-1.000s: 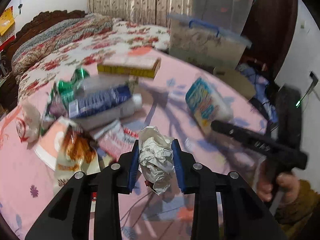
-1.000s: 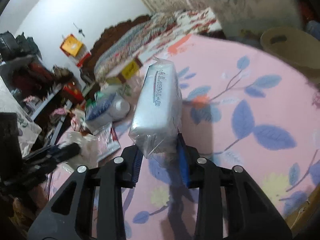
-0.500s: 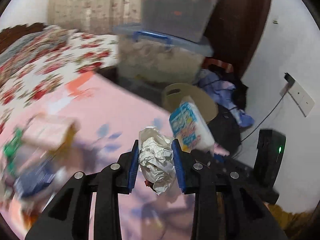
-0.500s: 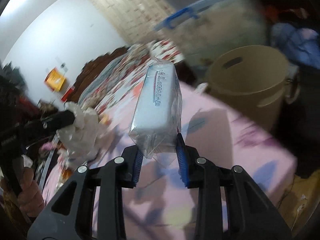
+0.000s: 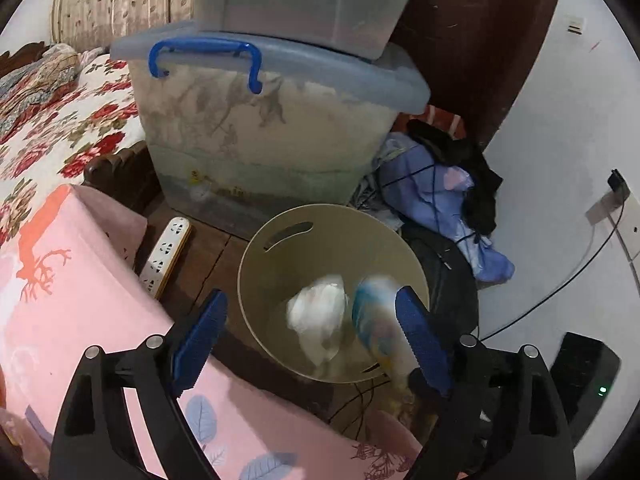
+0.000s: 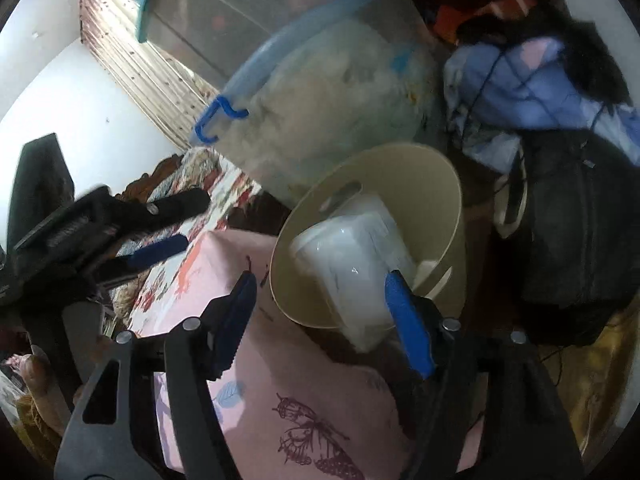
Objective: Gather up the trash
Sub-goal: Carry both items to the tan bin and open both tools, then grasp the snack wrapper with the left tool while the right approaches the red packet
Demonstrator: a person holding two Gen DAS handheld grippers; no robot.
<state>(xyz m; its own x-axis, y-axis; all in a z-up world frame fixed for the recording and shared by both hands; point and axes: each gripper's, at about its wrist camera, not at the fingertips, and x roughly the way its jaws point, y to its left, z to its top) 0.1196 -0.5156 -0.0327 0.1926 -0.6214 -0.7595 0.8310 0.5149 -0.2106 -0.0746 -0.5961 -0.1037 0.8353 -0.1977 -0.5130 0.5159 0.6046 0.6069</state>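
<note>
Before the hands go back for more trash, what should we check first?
1. Left tool open: ok, its blue pads are spread wide with nothing between them.
2. Right tool open: ok, its pads are apart too.
3. Crumpled white paper wad in the round beige plastic bin: ok, though blurred, so it may not have settled.
4. Clear plastic-wrapped white tissue pack in the bin: cannot tell; it lies over the bin mouth beside the right pad, touching or not is unclear.
5. Bin upright beside the pink leaf-print bedcover: ok.
6. White power strip on the floor clear of the drop: ok, it lies left of the bin.
</note>
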